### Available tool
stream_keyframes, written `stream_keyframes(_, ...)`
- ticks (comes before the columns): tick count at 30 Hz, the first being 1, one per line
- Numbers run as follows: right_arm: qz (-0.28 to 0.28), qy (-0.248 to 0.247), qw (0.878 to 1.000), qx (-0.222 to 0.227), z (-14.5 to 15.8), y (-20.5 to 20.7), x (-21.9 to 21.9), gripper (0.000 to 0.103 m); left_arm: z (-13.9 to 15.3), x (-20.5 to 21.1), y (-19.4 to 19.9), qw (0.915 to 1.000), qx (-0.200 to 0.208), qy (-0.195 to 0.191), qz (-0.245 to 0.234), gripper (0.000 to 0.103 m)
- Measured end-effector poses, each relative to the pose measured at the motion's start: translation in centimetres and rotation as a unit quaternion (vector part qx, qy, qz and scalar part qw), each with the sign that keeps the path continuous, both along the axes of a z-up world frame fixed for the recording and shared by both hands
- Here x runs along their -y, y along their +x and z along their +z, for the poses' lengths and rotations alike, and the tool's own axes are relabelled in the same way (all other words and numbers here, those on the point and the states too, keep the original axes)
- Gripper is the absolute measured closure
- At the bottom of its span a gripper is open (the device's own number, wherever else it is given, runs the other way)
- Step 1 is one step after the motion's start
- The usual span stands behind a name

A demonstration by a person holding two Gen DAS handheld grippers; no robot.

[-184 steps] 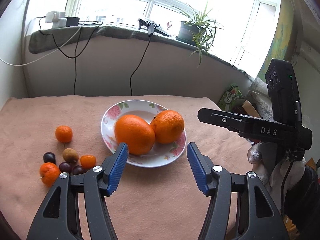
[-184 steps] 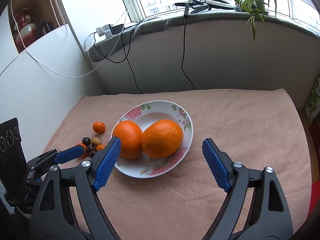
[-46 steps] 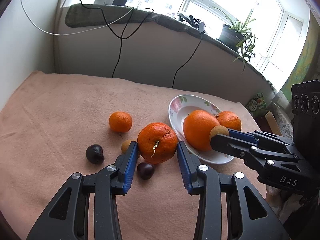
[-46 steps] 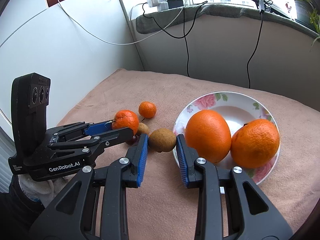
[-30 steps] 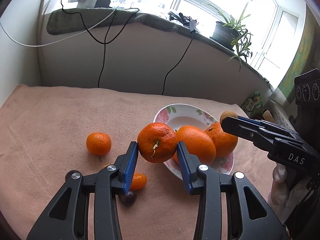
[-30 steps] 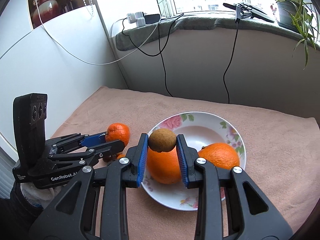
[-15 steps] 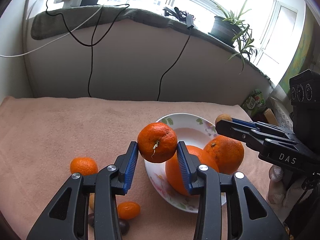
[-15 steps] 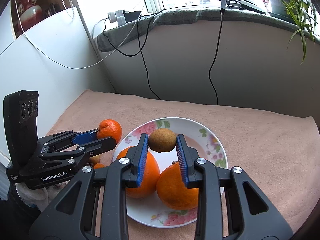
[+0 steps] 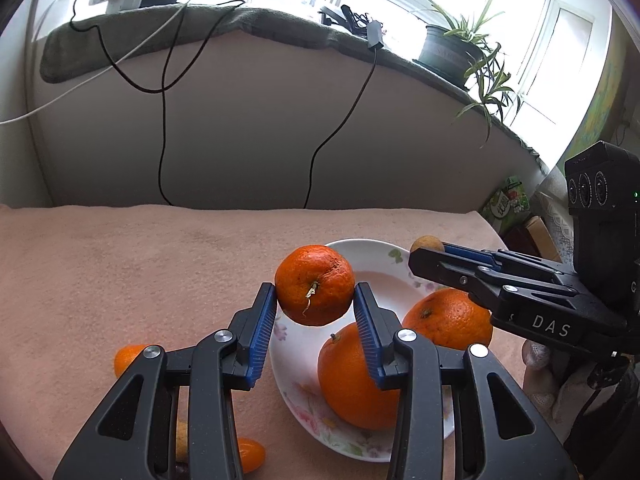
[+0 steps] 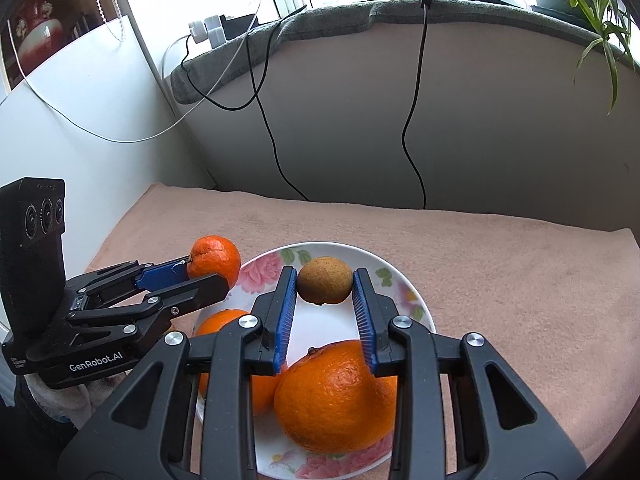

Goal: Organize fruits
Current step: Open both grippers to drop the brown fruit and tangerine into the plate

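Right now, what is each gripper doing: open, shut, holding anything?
Left gripper: shut on the mandarin, held above the plate.
Right gripper: shut on the kiwi, also above the plate.

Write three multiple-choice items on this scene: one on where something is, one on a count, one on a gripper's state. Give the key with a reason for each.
1. Where is the brown kiwi?
A. lying on the cloth
B. between the right gripper's pads, above the plate
C. on the windowsill

2. How many large oranges lie in the floral plate?
A. two
B. none
C. four

3. What is the left gripper doing?
A. open and empty
B. shut on a plum
C. shut on a mandarin

Key: 1 B, the right gripper clamps the kiwi over the plate. 2 A, one orange and another sit in it. 3 C, the blue pads squeeze the mandarin on both sides.
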State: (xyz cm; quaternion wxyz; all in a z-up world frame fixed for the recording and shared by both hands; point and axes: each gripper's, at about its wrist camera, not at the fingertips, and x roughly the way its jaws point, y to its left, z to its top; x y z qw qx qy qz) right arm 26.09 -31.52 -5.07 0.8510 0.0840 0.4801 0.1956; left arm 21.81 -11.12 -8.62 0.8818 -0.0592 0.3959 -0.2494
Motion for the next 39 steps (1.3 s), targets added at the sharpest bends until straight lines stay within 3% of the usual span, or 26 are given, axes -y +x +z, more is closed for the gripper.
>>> stream_keyframes(18,-0.011,-0.004,1.0,-0.004,-0.3,0.1,0.5,0.073,0.2,1.8,0.2,0.9997,-0.006,-0.003,-0.024,0.064)
stream_keyframes(20,-0.016,-0.003,1.0,-0.004,-0.3,0.2,0.7,0.063,0.2,1.8,0.2,0.9997,-0.005,-0.005,-0.025,0.064)
stream_keyframes(22,-0.023,-0.001,1.0,0.0,-0.2,0.1,1.0,0.047,0.5,1.8,0.1,0.9997,-0.001,-0.007,-0.025,0.063)
stream_keyframes(24,-0.028,0.002,1.0,0.001,0.0,0.1,1.3,0.046,0.7,1.7,0.0,0.9996,0.005,-0.007,-0.026,0.051)
stream_keyframes(26,-0.036,0.0,0.999,0.003,0.1,0.1,1.5,0.044,1.0,1.7,-0.3,0.9996,0.011,-0.005,-0.027,0.047)
stream_keyframes(28,-0.042,0.001,0.999,0.007,0.3,0.0,1.8,0.031,1.1,1.8,-0.5,0.9994,0.016,-0.002,-0.03,0.041)
stream_keyframes(30,-0.05,0.003,0.999,0.012,0.6,0.0,2.0,0.026,1.3,2.0,-0.8,0.9993,0.022,0.004,-0.03,0.033)
stream_keyframes(32,-0.056,0.006,0.998,0.016,0.8,-0.1,2.3,0.021,1.5,2.1,-1.0,0.9991,0.027,0.009,-0.031,0.032)
stream_keyframes(34,-0.062,0.01,0.998,0.017,1.1,-0.1,2.5,0.016,1.5,2.3,-1.1,0.9991,0.028,0.016,-0.028,0.024)
stream_keyframes(39,-0.073,0.004,0.997,0.017,1.6,-0.2,2.7,0.014,1.8,2.3,-1.7,0.9988,0.034,0.028,-0.021,0.023)
